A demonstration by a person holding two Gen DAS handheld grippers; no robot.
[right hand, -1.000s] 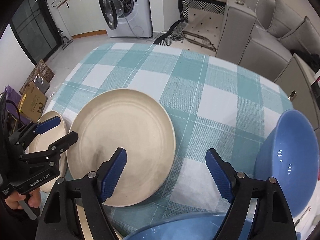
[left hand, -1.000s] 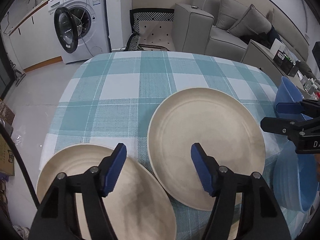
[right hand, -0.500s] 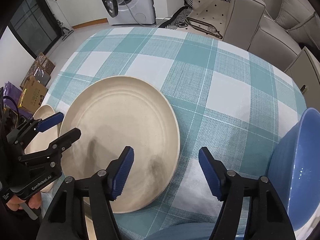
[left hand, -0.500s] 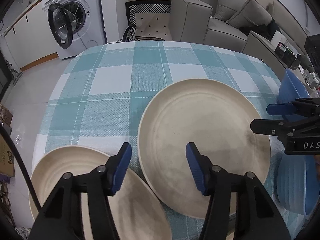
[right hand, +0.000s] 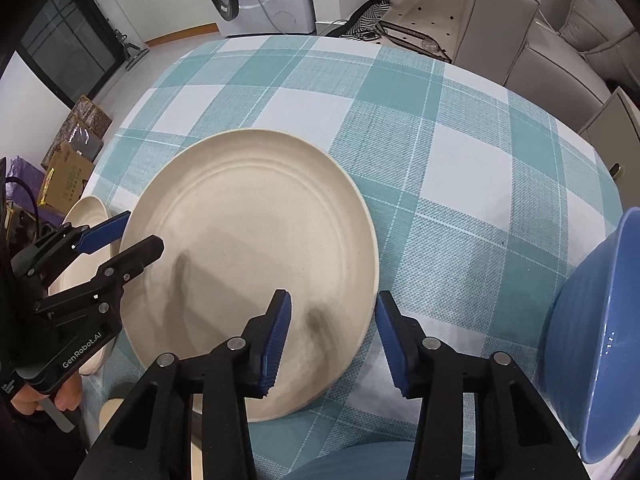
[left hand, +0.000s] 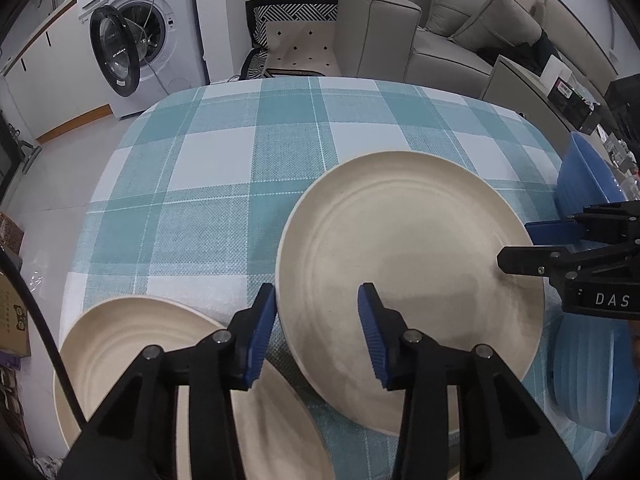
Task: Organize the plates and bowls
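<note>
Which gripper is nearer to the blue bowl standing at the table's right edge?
Right. The right gripper straddles the big plate's right rim, beside the blue bowl; the left gripper is at that plate's opposite rim.

Home living area, washing machine [left hand: 136, 36] by the wall, grey sofa [left hand: 452, 36], checked tablecloth [left hand: 224, 184] on dining table

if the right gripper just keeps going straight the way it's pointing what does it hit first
Most likely the near right rim of the large cream plate: the right gripper is open with that edge between its fingers. Depth is unclear, so it may be slightly above the rim and meet the checked tablecloth beyond instead.
</note>
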